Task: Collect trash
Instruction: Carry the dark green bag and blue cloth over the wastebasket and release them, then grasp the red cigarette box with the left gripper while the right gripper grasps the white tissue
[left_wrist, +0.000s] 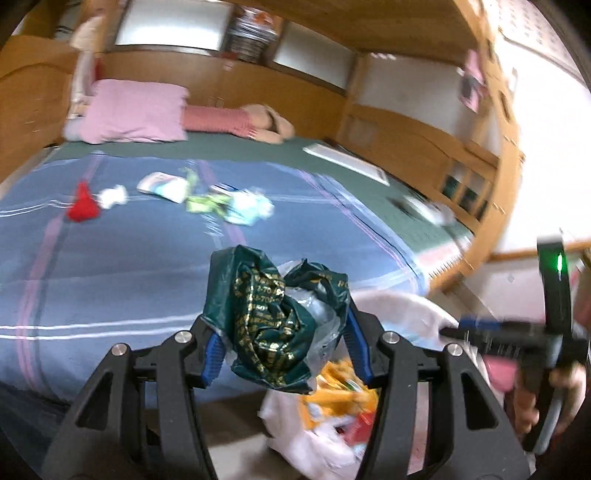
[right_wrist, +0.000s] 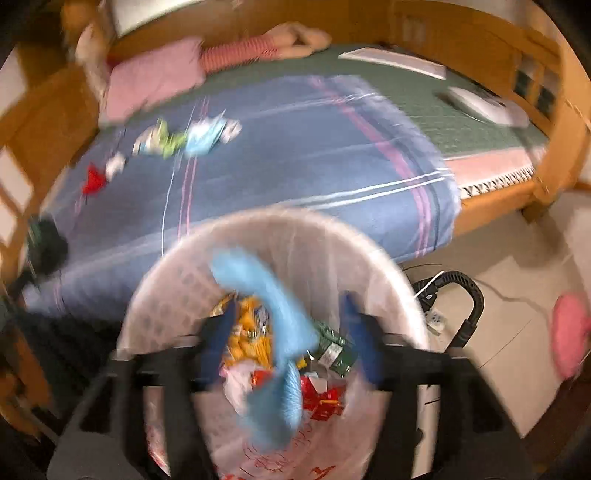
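My left gripper (left_wrist: 282, 343) is shut on a crumpled dark green plastic bag with gold print (left_wrist: 269, 314), held above the edge of the white trash bin (left_wrist: 402, 306). My right gripper (right_wrist: 290, 339) is open over the bin (right_wrist: 177, 266), and a light blue piece of trash (right_wrist: 273, 325) hangs blurred between its fingers without being pinched. The bin holds yellow, red and white wrappers (right_wrist: 251, 343). More trash lies on the bed: a red scrap (left_wrist: 83, 205), white paper (left_wrist: 112, 195), green and light blue wrappers (left_wrist: 229, 203).
The bed has a blue striped blanket (left_wrist: 147, 266), a pink pillow (left_wrist: 136, 110) and a wooden frame (right_wrist: 554, 147). A white flat box (left_wrist: 347, 162) and remote (right_wrist: 476, 99) lie on the far side. A black cable (right_wrist: 469, 295) and pink slipper (right_wrist: 569, 336) lie on the floor.
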